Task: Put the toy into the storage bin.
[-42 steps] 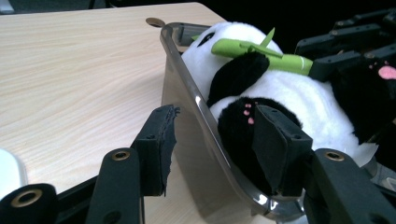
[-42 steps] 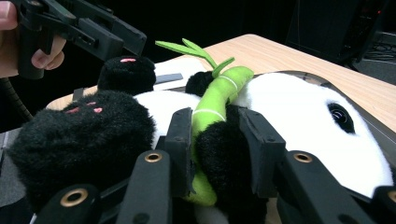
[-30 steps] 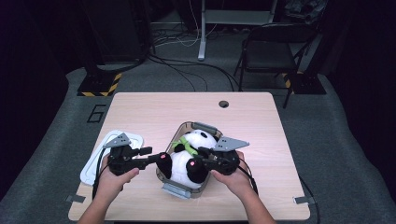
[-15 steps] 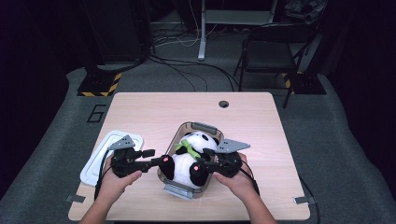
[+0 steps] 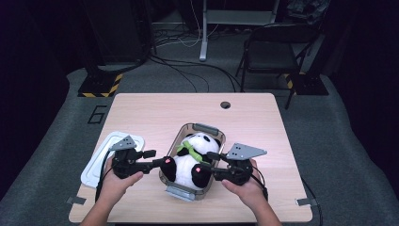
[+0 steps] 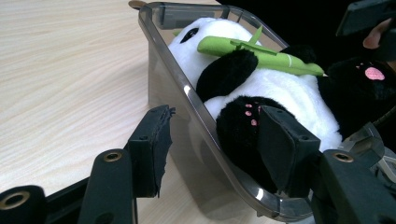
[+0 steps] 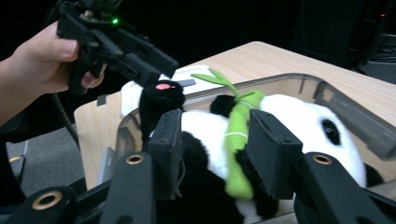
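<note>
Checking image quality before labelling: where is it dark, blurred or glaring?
High view: evenly lit light wooden table, surroundings near black. Left gripper view: sharp plush panda; pale glare streaks on the clear grey plastic bin rim. Right gripper view: black backdrop, near jaws slightly soft.

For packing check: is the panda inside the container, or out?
Inside: the panda lies within the clear container, one foot above its rim.

Right claw (image 7: 212,154) jaws parted over panda (image 7: 299,135) in container (image 7: 355,112).
</note>
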Tool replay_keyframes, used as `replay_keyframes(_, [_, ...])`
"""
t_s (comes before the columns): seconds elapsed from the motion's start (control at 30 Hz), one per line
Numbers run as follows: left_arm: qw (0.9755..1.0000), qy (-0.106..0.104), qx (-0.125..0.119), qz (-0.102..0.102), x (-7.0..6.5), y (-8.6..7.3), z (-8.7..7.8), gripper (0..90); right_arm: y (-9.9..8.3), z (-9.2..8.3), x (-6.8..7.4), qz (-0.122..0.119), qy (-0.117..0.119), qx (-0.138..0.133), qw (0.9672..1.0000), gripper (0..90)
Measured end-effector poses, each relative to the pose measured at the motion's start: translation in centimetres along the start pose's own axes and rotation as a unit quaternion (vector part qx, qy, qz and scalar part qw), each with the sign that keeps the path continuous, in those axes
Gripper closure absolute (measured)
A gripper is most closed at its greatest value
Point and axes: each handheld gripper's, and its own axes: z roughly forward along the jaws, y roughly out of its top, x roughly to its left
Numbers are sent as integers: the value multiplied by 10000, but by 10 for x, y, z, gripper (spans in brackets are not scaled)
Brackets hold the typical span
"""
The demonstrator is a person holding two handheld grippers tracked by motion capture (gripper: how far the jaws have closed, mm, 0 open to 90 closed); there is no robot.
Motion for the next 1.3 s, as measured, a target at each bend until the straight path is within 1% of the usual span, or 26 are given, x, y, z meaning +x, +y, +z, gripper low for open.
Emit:
replay_keyframes(0.07, [10000,-20,-47,-37,0,1,0,441,0,2,2,-60,40,33,10000,553])
replay_keyframes(0.13, [10000,-26,-19,11,0,1,0,441,-1,3,4,-62,102,47,9999,554])
replay_keyframes(0.17, [10000,-25,-29,-12,-1,0,1,441,-2,3,5,-60,138,47,9999,556])
replay_keyframes(0.23, [10000,-11,-35,37,-1,0,2,442,-3,4,7,-75,195,131,9997,560])
replay_keyframes(0.27, [10000,-43,-5,46,-1,1,2,442,-4,5,8,-113,234,144,9996,563])
replay_keyframes(0.33, [10000,-70,25,26,-2,0,3,442,-6,7,8,-77,256,235,9994,566])
replay_keyframes(0.43, [9999,-81,78,83,-2,0,5,441,-11,9,7,-41,274,328,9991,573])
replay_keyframes(0.57, [9998,-102,148,103,-4,-1,7,438,-18,12,9,-96,233,494,9985,579])
replay_keyframes(0.63, [9997,-108,204,116,-5,-3,9,438,-20,14,10,-189,206,596,9978,581])
replay_keyframes(0.67, [9995,-100,236,166,-5,-3,9,438,-21,15,12,-184,186,657,9975,581])
replay_keyframes(0.73, [9995,-101,269,146,-6,-4,11,438,-22,17,12,-218,198,700,9971,582])
replay_keyframes(0.83, [9993,-76,306,181,-7,-6,14,437,-25,18,12,-194,197,763,9967,581])
replay_keyframes(1.0, [9988,-61,431,212,-7,-9,16,437,-28,19,13,-155,201,797,9965,571])
replay_keyframes(1.03, [9990,-41,410,199,-7,-10,17,437,-28,19,13,-187,206,770,9966,571])
replay_keyframes(1.1, [9987,-71,468,195,-6,-11,18,436,-27,17,13,-193,146,684,9974,578])
replay_keyframes(1.17, [9985,-59,512,183,-6,-12,19,436,-25,14,12,-183,98,651,9977,584])
replay_keyframes(1.2, [9984,-44,525,210,-6,-13,20,436,-25,13,10,-205,58,648,9977,587])
replay_keyframes(1.3, [9983,-95,551,155,-4,-14,21,436,-26,13,8,-190,34,736,9971,591])
